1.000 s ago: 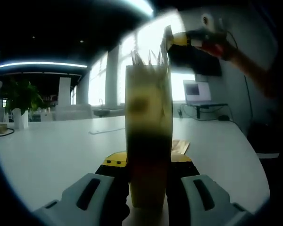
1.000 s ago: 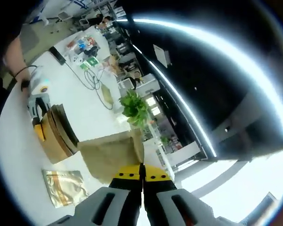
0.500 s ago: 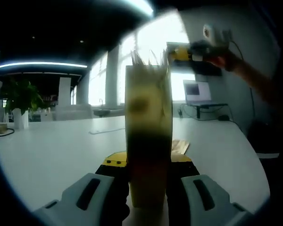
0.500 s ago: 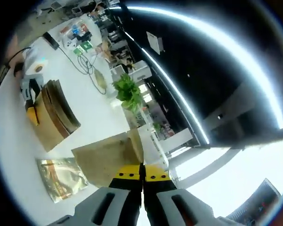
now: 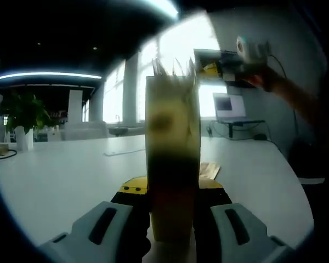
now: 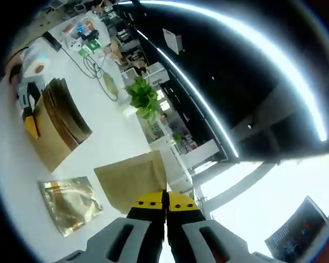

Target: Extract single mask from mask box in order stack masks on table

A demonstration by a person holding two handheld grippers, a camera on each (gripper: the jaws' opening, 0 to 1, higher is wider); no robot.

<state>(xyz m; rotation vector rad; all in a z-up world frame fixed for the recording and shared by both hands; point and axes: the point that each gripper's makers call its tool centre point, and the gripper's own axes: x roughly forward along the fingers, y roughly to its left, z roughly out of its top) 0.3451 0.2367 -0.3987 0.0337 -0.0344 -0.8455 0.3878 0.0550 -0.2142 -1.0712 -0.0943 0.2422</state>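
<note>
Two grippers are shown over a white table (image 5: 60,175). Left gripper (image 5: 170,211): jaws clamped on an upright brown mask box (image 5: 171,164), seen edge-on at centre, with mask edges jutting from its top. Right gripper (image 6: 165,211): jaws pressed together on the corner of one tan mask packet (image 6: 132,181), held above the table. A gold packet (image 6: 70,204) lies flat at 8 o'clock in the right gripper view; the box stands at 10 o'clock. A plant (image 6: 142,98) stands beyond.
</note>
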